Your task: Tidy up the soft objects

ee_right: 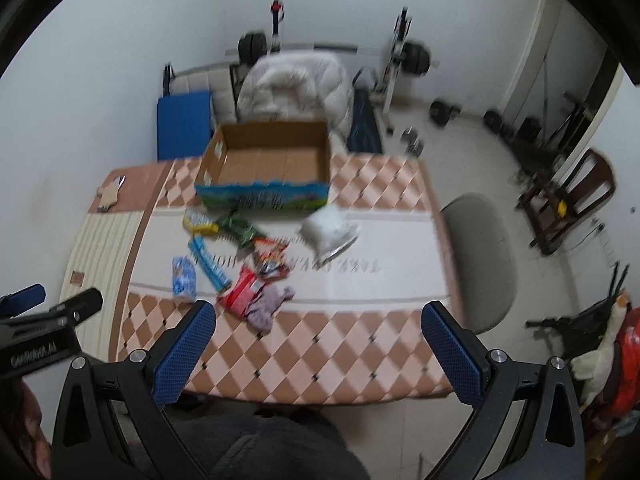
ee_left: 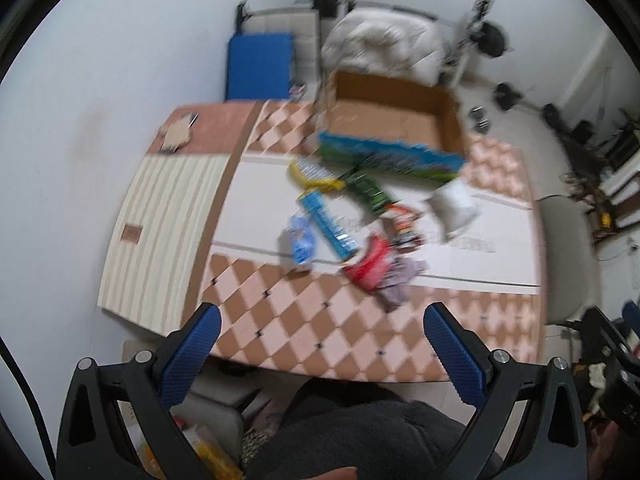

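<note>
Several soft packets lie on the table's white strip: a red packet (ee_left: pixel 370 264) (ee_right: pixel 240 290), a grey cloth (ee_left: pixel 398 280) (ee_right: pixel 268 304), a long blue packet (ee_left: pixel 328 224) (ee_right: pixel 210 262), a clear blue bag (ee_left: pixel 300 240) (ee_right: pixel 183 274), a green packet (ee_left: pixel 366 190) (ee_right: pixel 240 230), a yellow packet (ee_left: pixel 312 174) (ee_right: pixel 198 222) and a white bag (ee_left: pixel 454 204) (ee_right: pixel 328 232). An open, empty cardboard box (ee_left: pixel 394 128) (ee_right: pixel 268 160) stands behind them. My left gripper (ee_left: pixel 322 340) and right gripper (ee_right: pixel 318 340) are both open, empty, held high over the table's near edge.
The table (ee_left: pixel 320 332) (ee_right: pixel 320 356) has a checkered cloth. A beige mat (ee_left: pixel 160 232) covers its left end. A grey chair (ee_right: pixel 480 264) stands at the right. A white duvet (ee_right: pixel 296 84), a blue pad (ee_right: pixel 184 124) and weights (ee_right: pixel 412 56) lie beyond.
</note>
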A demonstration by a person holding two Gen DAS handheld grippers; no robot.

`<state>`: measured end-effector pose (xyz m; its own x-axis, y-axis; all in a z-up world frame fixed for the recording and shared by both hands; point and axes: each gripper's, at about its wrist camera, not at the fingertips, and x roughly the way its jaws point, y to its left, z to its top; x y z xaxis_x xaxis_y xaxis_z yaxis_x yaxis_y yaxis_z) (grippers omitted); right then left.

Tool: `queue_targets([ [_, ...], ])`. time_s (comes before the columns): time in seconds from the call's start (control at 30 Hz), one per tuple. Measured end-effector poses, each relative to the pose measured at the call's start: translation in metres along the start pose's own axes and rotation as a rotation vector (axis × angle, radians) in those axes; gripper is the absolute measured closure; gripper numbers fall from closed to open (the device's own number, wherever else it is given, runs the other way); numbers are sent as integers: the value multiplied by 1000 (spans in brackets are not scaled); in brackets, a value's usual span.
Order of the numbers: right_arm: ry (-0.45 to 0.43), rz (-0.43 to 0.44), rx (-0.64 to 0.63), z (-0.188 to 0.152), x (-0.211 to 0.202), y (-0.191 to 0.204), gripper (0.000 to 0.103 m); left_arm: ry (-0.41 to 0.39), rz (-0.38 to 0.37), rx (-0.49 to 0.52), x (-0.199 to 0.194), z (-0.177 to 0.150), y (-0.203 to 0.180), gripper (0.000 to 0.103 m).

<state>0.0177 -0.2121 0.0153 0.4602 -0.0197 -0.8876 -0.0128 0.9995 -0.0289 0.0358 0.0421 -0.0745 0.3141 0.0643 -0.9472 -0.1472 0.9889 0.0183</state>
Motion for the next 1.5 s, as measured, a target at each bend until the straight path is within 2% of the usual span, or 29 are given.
queue_targets([
  [0.1,104,43,15,3,55,6,0,98,31,-27,60,14,20,0],
  [0.23,247,87,6,-9,146,22,0,220,6,-49,131,30,40,0],
  [0.37,361,111,14,-13,232,44,0,280,19,-43,195,46,51,0],
  [0.5,443,129,66,-14,304,62,0,352,-13,-34,255,59,55,1],
  [0.63,539,185,147,-13,356,80,0,437,-44,-19,308,66,52,18],
  [0.73,603,215,205,-11,389,95,6,494,-57,-26,336,68,50,31],
  [0.8,639,224,239,-11,409,104,13,516,-68,-34,345,68,50,39],
  [0.97,730,222,301,-16,449,120,23,551,-121,-40,364,69,43,43],
  [1.07,801,226,358,-27,469,123,28,571,-120,-37,374,67,42,58],
  [1.1,815,223,370,-31,474,124,31,579,-124,-34,378,65,41,71],
  [1.13,823,215,373,-33,478,126,34,592,-135,-33,382,63,41,77],
  [1.2,824,163,358,-37,482,128,52,583,-129,-30,382,63,42,83],
  [1.33,792,158,329,-40,474,131,57,551,-127,-12,375,59,43,86],
  [1.5,743,166,259,-41,444,131,60,503,-128,15,345,58,42,86],
])
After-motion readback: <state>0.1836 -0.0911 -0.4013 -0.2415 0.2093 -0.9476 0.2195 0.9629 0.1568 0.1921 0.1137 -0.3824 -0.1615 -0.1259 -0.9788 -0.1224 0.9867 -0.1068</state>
